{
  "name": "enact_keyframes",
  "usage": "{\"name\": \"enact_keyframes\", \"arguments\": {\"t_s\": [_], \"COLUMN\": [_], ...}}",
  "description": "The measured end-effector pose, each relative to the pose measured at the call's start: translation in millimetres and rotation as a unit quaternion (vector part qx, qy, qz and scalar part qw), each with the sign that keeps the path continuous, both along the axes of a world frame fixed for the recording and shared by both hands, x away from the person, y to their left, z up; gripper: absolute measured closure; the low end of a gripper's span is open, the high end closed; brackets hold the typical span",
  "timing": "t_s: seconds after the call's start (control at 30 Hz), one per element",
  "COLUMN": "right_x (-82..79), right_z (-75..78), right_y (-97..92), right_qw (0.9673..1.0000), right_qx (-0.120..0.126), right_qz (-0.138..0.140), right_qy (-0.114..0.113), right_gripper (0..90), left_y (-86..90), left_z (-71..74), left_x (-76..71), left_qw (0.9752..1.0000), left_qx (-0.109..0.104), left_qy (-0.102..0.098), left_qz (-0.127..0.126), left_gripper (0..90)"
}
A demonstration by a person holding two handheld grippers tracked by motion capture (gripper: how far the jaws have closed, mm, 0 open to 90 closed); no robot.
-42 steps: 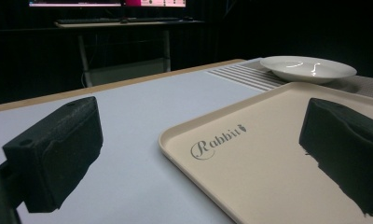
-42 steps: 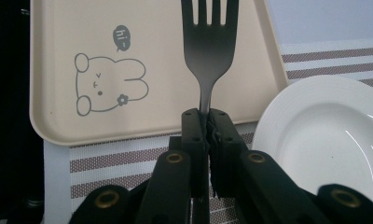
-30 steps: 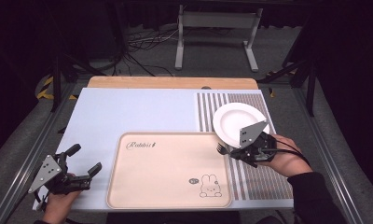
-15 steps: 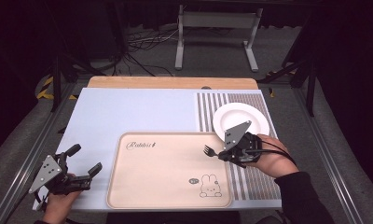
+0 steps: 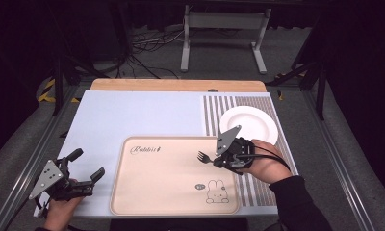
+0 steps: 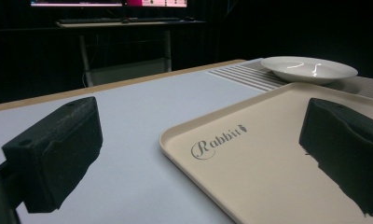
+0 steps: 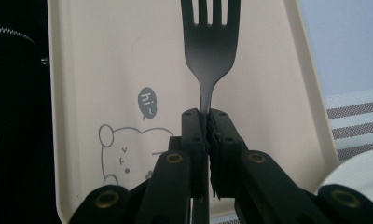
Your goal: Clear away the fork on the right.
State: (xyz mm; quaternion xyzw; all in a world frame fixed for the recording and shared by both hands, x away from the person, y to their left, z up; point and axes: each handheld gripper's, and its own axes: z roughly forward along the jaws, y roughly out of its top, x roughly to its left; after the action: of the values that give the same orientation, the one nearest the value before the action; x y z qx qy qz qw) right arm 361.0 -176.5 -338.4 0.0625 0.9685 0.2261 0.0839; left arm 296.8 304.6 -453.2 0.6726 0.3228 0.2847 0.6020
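Note:
My right gripper [image 5: 218,159] is shut on the handle of a black fork [image 5: 203,156], whose tines stick out to the left over the right part of the beige rabbit tray [image 5: 157,192]. In the right gripper view the fork [image 7: 210,44] rises from the clamped jaws [image 7: 208,128] above the tray [image 7: 96,60]. A white plate [image 5: 253,125] sits on the striped mat behind that hand. My left gripper [image 5: 87,166] stands open at the table's front left, nothing between its fingers [image 6: 58,149]; ahead of it lie the tray [image 6: 250,163] and plate [image 6: 310,68].
A pale blue mat [image 5: 133,115] covers the table, with a striped mat [image 5: 219,108] at the right and a wooden strip [image 5: 176,85] along the far edge. A metal stand [image 5: 222,33] and cables lie on the floor beyond.
My right gripper has carried the fork leftward from beside the plate to over the tray's right part. The left gripper has stayed put.

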Motion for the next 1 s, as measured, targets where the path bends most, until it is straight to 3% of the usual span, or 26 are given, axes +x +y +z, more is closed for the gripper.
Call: {"name": "enact_keyframes", "arguments": {"t_s": [0.13,0.3,0.43,0.63,0.67,1.0], "right_x": [-0.3,0.8,2.5,3.9,3.3,5.3], "right_z": [-1.5,-4.5,-7.0,-12.8,-13.7,-22.1], "right_y": [5.2,9.5,12.5,17.1,18.3,25.0], "right_qw": [0.9999,0.999,0.9963,0.9941,0.9923,0.9884], "right_qx": [0.0,-0.004,-0.001,-0.006,-0.008,0.002], "right_qz": [-0.007,-0.036,-0.076,-0.098,-0.11,-0.132], "right_qy": [0.008,0.024,0.04,0.047,0.057,0.075], "right_gripper": [86.3,86.4,86.3,86.3,86.3,86.3], "left_y": [0.2,0.2,0.0,0.4,0.4,0.5], "left_z": [0.2,0.3,0.2,0.4,0.5,0.6], "left_x": [0.0,-0.1,-0.1,-0.1,-0.1,-0.1], "left_qw": [1.0,1.0,1.0,1.0,1.0,1.0], "left_qx": [0.0,-0.001,-0.001,0.0,0.0,-0.001], "left_qy": [0.0,0.0,-0.001,-0.001,-0.002,-0.003], "left_qz": [0.0,-0.001,0.0,0.0,-0.001,0.0], "left_gripper": [0.1,0.1,0.1,0.0,0.0,0.0]}}
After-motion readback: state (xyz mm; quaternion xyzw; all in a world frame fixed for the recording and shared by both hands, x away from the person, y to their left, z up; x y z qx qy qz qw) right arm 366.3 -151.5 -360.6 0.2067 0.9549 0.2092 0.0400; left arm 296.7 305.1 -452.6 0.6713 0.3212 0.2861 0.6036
